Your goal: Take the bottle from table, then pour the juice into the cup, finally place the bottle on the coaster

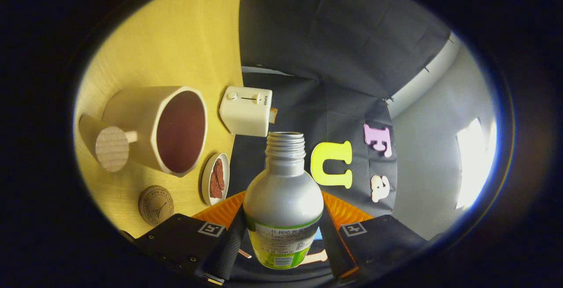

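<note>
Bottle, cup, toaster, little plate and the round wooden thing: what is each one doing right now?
bottle: cap off, held between the fingers, tipped sideways relative to the table
gripper: shut on the bottle
cup: standing on the table, dark inside
toaster: something sticking out of its top
small plate: holds reddish-brown pieces
coaster: bare, beside the cup

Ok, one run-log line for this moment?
phase: pouring | jaws: shut on bottle | bottle: tilted, uncapped, beside cup | coaster: bare
</note>
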`<move>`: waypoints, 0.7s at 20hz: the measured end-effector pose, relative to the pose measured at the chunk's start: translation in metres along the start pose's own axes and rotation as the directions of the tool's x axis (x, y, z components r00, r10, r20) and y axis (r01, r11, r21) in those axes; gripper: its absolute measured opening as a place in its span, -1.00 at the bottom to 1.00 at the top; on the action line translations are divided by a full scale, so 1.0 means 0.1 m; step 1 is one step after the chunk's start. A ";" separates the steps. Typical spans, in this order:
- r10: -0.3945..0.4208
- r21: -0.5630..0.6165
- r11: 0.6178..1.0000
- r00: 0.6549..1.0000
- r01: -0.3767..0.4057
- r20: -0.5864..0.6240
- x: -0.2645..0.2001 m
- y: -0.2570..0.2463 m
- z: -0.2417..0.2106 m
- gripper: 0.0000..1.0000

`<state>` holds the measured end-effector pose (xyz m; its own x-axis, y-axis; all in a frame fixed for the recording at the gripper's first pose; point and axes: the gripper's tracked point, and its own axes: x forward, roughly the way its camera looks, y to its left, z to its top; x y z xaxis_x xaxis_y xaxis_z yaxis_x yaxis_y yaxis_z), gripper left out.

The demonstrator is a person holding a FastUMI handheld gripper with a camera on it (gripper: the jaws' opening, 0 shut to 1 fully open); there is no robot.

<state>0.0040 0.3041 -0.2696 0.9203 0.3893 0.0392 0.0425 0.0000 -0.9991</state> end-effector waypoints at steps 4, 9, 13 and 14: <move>0.009 0.219 0.976 0.999 0.000 -0.041 0.03 0.01 -0.08 0.62; 0.036 0.432 0.902 0.995 0.010 -0.097 0.03 0.00 -0.28 0.62; 0.074 0.618 0.786 0.988 0.026 -0.136 0.07 0.03 -0.50 0.63; 0.085 0.663 0.748 0.987 0.028 -0.137 0.07 0.04 -0.54 0.62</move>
<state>0.0316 0.2572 -0.2728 0.9651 0.2584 -0.0435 -0.2006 0.6215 -0.7573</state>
